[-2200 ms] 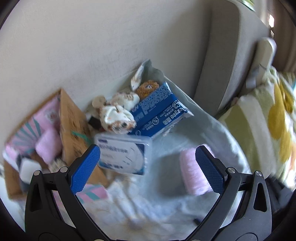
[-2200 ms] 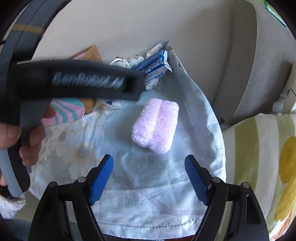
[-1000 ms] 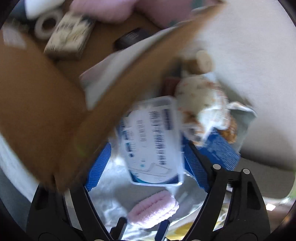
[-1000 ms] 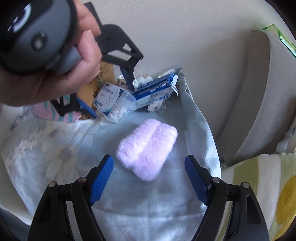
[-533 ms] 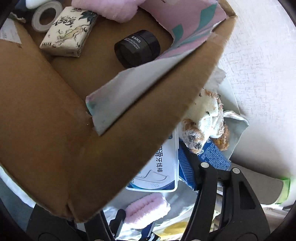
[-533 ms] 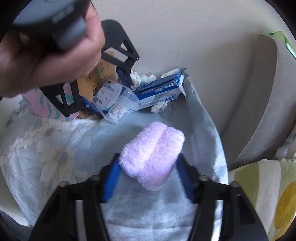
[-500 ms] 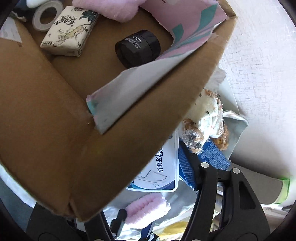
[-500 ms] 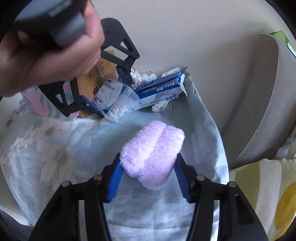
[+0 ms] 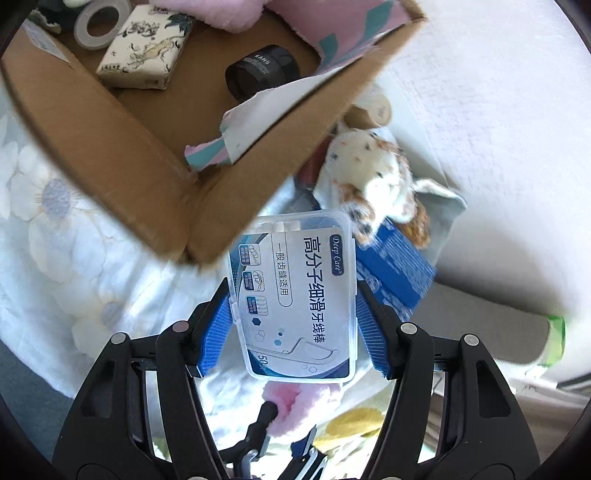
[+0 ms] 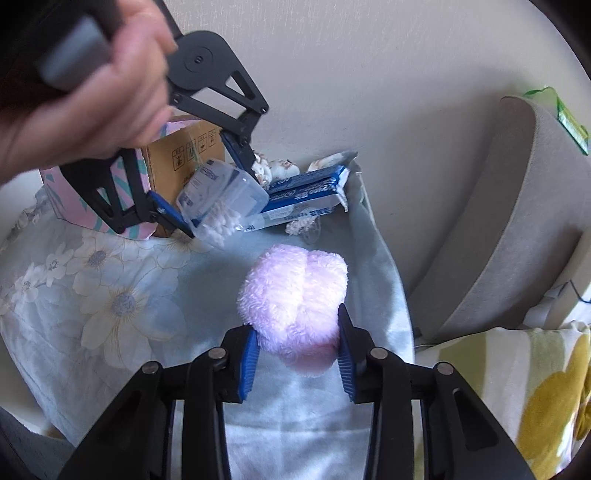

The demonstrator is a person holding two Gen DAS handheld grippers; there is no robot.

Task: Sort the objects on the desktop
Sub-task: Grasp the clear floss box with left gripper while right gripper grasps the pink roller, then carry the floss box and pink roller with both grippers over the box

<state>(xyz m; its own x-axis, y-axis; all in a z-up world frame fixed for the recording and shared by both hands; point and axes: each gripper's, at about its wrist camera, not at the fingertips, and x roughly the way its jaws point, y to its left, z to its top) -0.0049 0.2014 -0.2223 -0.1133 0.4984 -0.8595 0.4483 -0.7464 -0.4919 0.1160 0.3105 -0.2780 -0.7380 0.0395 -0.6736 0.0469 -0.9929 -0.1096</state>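
My left gripper is shut on a clear plastic floss-pick box and holds it off the cloth, beside the near corner of an open cardboard carton. The right wrist view shows that box tilted in the left gripper, which a hand grips. A pink fluffy roll lies on the pale floral cloth. My right gripper is closing on the roll's near end, and its blue pads press into the fluff.
The carton holds a tape roll, a patterned tissue pack and a black jar. A plush toy and a blue pack lie by the wall. A grey cushion and a yellow-patterned pillow lie right.
The left gripper closed on the floss-pick box and lifted it clear of the cloth beside the carton. The right jaws narrowed from wide open until they squeezed the pink roll.
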